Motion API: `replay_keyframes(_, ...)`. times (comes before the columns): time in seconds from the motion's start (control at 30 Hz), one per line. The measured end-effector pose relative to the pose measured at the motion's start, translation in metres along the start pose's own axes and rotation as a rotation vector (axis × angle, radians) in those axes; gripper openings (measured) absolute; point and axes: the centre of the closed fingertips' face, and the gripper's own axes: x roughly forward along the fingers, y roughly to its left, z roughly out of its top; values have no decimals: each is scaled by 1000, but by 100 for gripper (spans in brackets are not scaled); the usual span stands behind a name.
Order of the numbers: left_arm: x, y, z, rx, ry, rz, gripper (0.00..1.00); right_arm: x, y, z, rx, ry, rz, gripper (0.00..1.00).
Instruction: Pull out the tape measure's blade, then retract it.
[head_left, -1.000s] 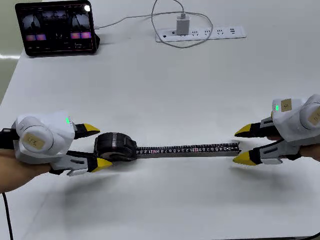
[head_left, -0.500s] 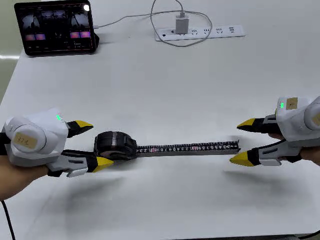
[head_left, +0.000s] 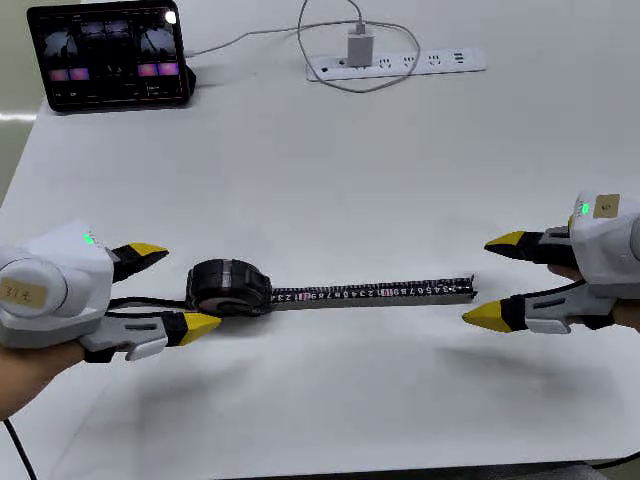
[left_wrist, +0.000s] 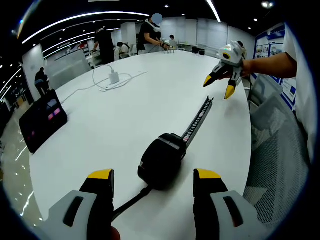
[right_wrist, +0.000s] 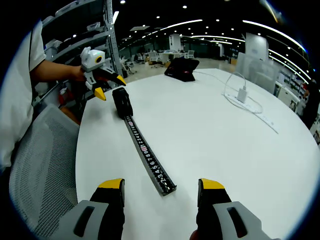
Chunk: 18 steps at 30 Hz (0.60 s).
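The left tool is wide open and grips nothing: its two yellow-tipped jaws are spread well apart just above the white desk, at the near left of the head view. The black tape measure case lies on the desk just ahead of those tips, in line with the gap between them. In the left gripper view no tip touches the case, and a thin black cord runs from its rear back between the jaws. The blade is drawn out of the case and lies flat on the desk in a straight line toward the right, its printed numbers facing up. Its free end stops just short of the right tool. That tool is also wide open and empty, with one yellow tip on the far side of the blade's line and the other on the near side, both clear of the end. In the right gripper view the blade's end sits just ahead of the gap between the jaws, apart from both. At the far edge of the desk a dark tablet stands propped at the left with its screen lit. To its right lies a white power strip with a white charger plugged in and a looping white cable.
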Motion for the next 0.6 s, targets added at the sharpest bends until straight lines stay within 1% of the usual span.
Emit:
replay_keyframes(0.13,-3,-2,-2,-10,-6,14,62,-3,2,-1,5,-2,-12,59)
replay_keyframes(0.23,-7,-3,-3,-22,-16,27,63,-5,5,-1,0,2,-20,60)
replay_keyframes(0.3,-8,-3,-4,-26,-14,36,63,-6,7,0,1,-1,-25,61)
replay_keyframes(0.37,-10,-4,-5,-30,-17,41,63,-8,7,1,7,-8,-34,62)
replay_keyframes(0.47,-13,-6,-5,-33,-25,53,64,-13,7,4,10,-30,-63,63)
replay_keyframes(0.6,-17,-8,-4,-38,-43,71,64,-17,10,4,18,-49,-84,65)
